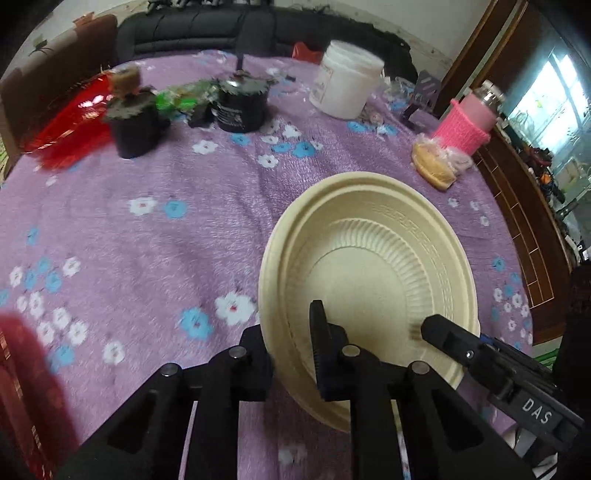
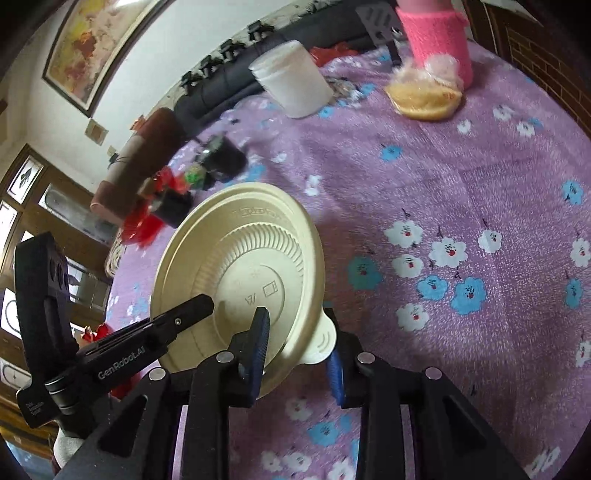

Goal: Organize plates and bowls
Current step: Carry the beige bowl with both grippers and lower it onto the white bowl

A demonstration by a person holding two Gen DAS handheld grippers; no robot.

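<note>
A cream plastic plate (image 1: 369,266) is held tilted above the purple flowered tablecloth (image 1: 147,229), its inside facing the left wrist camera. My left gripper (image 1: 291,332) is shut on its near rim, one finger (image 1: 319,332) inside the plate, the other behind it. In the right wrist view the plate's underside (image 2: 236,266) shows. My right gripper (image 2: 299,343) is shut on the plate's edge by a small tab (image 2: 321,343). The right gripper's tip (image 1: 443,334) also shows in the left wrist view, and the left gripper's tip (image 2: 184,314) in the right wrist view.
At the far side of the table stand a white tub (image 1: 347,83), two black pots (image 1: 242,105), a red glass dish (image 1: 66,114), a pink knit-sleeved bottle (image 1: 467,123) and a bagged bun (image 1: 434,166). A dark sofa (image 1: 207,29) lies beyond.
</note>
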